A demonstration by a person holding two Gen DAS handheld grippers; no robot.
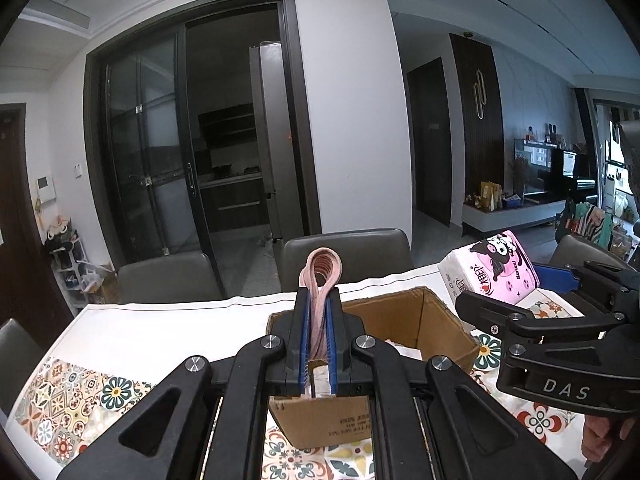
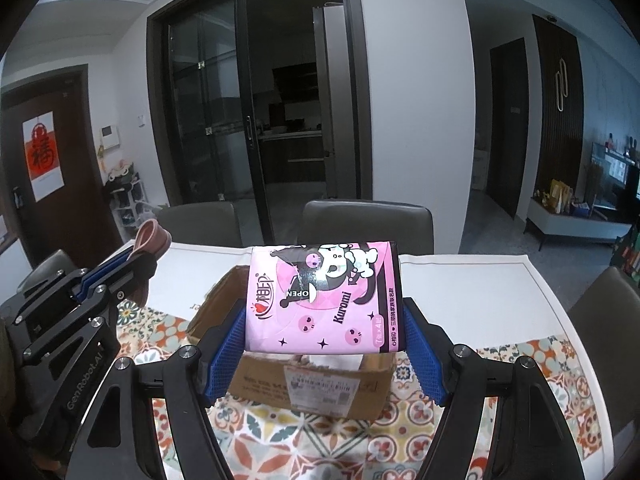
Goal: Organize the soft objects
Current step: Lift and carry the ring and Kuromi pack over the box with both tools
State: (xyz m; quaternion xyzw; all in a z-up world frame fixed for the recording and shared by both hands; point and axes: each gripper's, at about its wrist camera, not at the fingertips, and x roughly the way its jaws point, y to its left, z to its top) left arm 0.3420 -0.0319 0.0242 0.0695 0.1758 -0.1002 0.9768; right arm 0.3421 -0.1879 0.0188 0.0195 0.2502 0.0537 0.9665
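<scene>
My left gripper (image 1: 318,300) is shut on a folded pink cloth (image 1: 320,272), whose loop sticks up above the fingertips. It hovers over an open cardboard box (image 1: 432,320) on the table. My right gripper (image 2: 324,312) is shut on a pink tissue pack (image 2: 324,300) with a cartoon print, held flat between the blue pads above the same cardboard box (image 2: 280,380). In the left wrist view the tissue pack (image 1: 490,268) and the right gripper (image 1: 552,280) hang at the right. In the right wrist view the left gripper (image 2: 136,258) with the pink cloth (image 2: 150,240) is at the left.
The table (image 2: 460,292) has a white cover, and a patterned cloth (image 2: 300,440) lies under the box. White soft items lie inside the box. Grey chairs (image 2: 366,220) stand along the far edge and at the sides. Glass sliding doors are beyond.
</scene>
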